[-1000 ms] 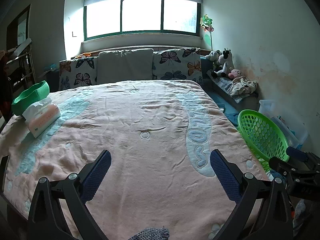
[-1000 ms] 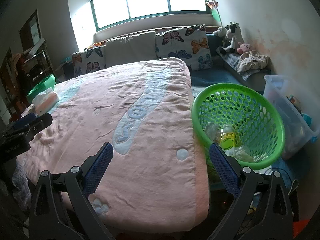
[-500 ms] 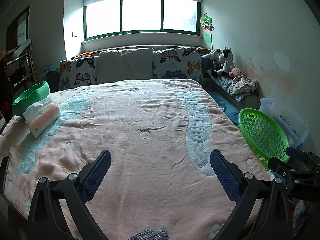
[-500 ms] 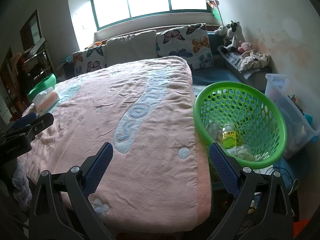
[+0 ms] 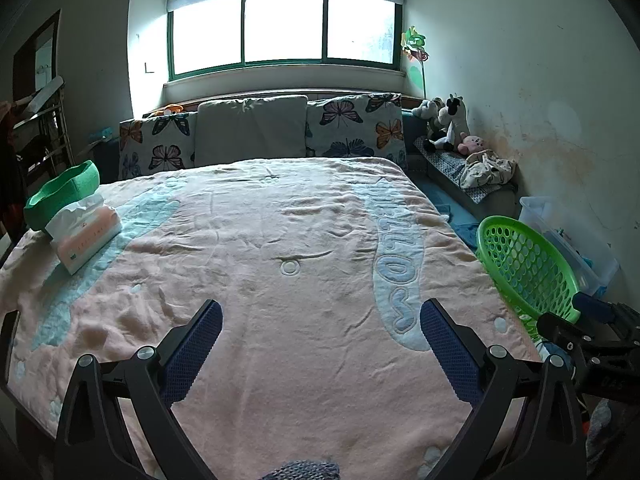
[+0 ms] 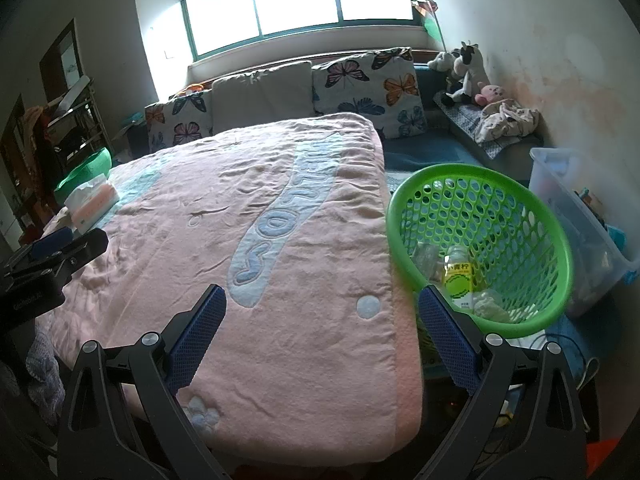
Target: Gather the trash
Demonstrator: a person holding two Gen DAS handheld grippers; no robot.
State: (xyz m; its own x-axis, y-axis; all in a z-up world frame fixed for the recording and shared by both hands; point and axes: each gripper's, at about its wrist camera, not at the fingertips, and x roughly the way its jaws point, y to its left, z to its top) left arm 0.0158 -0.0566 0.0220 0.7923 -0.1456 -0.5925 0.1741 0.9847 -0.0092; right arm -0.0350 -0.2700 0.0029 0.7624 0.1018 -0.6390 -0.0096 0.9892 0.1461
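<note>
Grippers (image 5: pixel 320 320) (image 6: pixel 322 308) level over bed (image 5: pixel 300 220), jaws spread

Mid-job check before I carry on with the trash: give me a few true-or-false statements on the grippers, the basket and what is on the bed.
1. Both the left gripper and the right gripper are open and hold nothing. True.
2. The green basket is empty. False: a bottle with a yellow-green label and some crumpled wrappers lie in it.
3. The tissue pack lies on the bed near its left edge. True.
4. The basket sits on top of the pink blanket. False: it stands beside the bed, to its right.
</note>
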